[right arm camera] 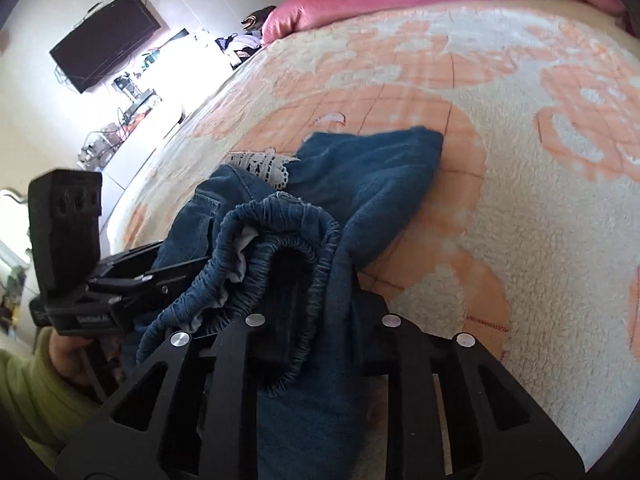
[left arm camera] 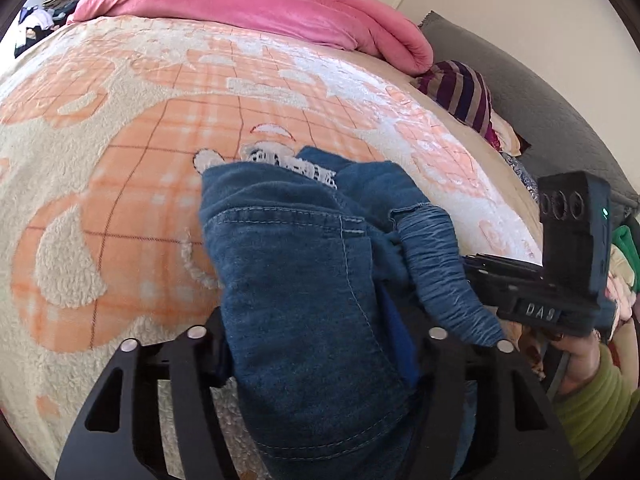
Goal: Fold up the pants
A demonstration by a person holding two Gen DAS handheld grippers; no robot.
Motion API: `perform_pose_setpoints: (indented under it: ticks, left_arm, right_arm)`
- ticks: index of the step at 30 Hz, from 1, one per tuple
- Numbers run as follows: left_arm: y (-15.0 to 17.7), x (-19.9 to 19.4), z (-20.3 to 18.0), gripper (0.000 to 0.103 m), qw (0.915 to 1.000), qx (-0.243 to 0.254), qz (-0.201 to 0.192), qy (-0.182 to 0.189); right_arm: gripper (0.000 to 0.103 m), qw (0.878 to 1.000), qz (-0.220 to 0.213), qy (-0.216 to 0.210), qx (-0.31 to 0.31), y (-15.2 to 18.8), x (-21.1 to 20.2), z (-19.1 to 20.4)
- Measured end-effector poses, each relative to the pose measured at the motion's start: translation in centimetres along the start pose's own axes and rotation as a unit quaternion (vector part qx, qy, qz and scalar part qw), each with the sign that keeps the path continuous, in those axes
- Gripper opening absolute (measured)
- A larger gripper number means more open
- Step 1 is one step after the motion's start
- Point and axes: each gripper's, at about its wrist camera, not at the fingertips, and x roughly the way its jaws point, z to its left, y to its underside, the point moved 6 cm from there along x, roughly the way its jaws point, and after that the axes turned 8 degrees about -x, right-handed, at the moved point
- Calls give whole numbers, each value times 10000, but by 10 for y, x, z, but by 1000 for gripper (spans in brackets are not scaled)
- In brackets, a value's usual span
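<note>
While the soft, floppy denim pants (left arm camera: pixel 304 280) are sagging onto the bed (left arm camera: pixel 120 160), I'm pinching their elastic waistband (right arm camera: pixel 280 264) in both tools: left tool (left arm camera: pixel 320 360), right tool (right arm camera: pixel 320 344).

Raised letters "DAS" legible on the right gripper (left arm camera: pixel 472 268) body; the left gripper (right arm camera: pixel 188 276) label appears blurred, unreadable.

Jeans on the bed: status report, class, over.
Left gripper and right gripper both clamped on jeans at elastic waistband. Legs bunched on fleece blanket. Nothing obstructing.
</note>
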Motion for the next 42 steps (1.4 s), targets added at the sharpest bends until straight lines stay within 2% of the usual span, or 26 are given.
perform_pose_setpoints:
  ticks: [4, 10, 12, 15, 17, 19, 24, 28, 32, 37, 38, 40, 42]
  left_arm:
    - [-16, -7, -6, 56, 9998, 100, -182, 2]
    - [-54, -22, -10, 56, 9971, 269, -697, -128]
    - [-63, -17, -6, 56, 9966, 308, -720, -242]
    - [-65, 10, 8, 62, 9977, 232, -381, -505]
    - [-57, 26, 24, 70, 9970, 128, -167, -744]
    - [-52, 28, 30, 75, 9977, 9, -212, -646]
    - [-53, 23, 29, 76, 9971, 44, -246, -714]
    - [-50, 11, 24, 76, 9972, 25, -353, -655]
    - [-49, -8, 20, 76, 9970, -37, -561, -539]
    - [-48, -41, 15, 77, 9951, -115, -863, -479]
    - [-48, -48, 13, 79, 9946, -110, -918, -476]
    - [-45, -63, 10, 99, 9927, -94, -1085, -518]
    - [-42, -77, 7, 99, 9914, -79, -1221, -457]
  right_arm:
    - [12, 9989, -320, 110, -315, -24, -14, 12]
    - [12, 9964, -651, 258, -472, -62, -17, 9]
    - [12, 9969, -585, 368, -375, -66, -8, 1]
    - [16, 9977, -171, 660, 23, -56, 18, -21]
    - [25, 9960, 116, 876, 151, -42, 33, -33]
    - [31, 9956, 117, 902, 211, -36, 35, -37]
    - [46, 9927, 124, 1195, 33, -37, 31, -33]
    - [68, 9905, -59, 1374, 16, -38, 18, -32]
    - [84, 9883, -349, 1488, -12, -40, -5, -25]
    - [93, 9803, -770, 1812, -166, -41, -40, -10]
    - [94, 9789, -850, 1846, -197, -41, -47, -7]
    - [94, 9755, -1034, 1921, -280, -40, -61, 1]
    - [94, 9731, -1146, 1967, -350, -39, -72, 9]
